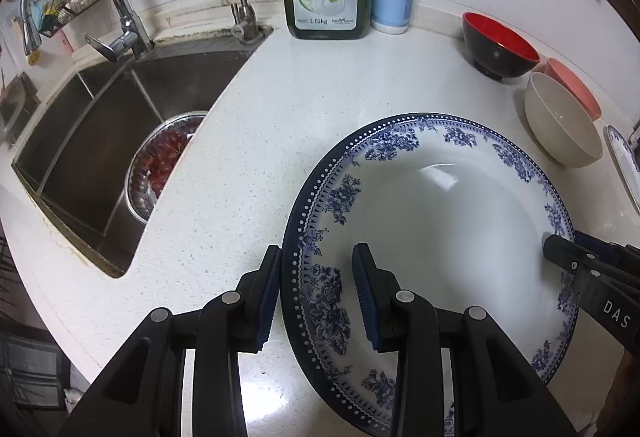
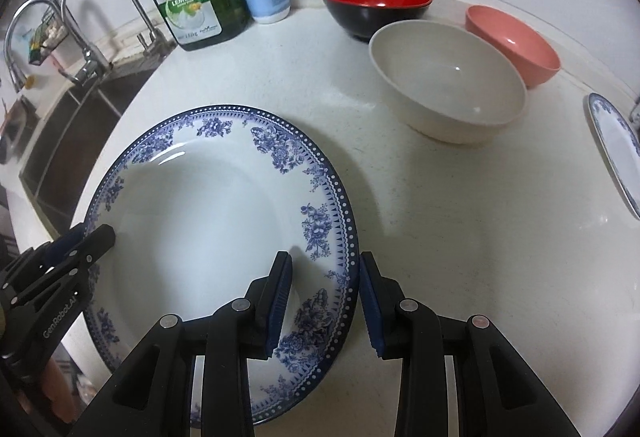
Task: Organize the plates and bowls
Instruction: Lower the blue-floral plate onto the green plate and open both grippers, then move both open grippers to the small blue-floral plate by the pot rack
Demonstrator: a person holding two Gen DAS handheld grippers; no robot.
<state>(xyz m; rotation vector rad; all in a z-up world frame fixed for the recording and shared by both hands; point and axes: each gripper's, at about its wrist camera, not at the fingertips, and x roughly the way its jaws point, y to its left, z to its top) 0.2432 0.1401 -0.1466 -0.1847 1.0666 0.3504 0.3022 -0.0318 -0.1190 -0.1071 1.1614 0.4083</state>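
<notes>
The left claw (image 1: 316,293) and right claw (image 2: 326,301) are each straddling opposite rims of the blue-patterned plate (image 1: 440,229), whether clamped I cannot tell, over the surface (image 1: 260,141); keeping both level is steadying it.

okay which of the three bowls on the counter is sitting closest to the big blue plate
The cream bowl. It sits nearest the blue-patterned plate; the red-and-black bowl and the pink bowl stand behind it, toward the wall.

Even overhead light, soft glare on the plate (image 1: 440,197), sharp focus, dark fisheye corners
</notes>
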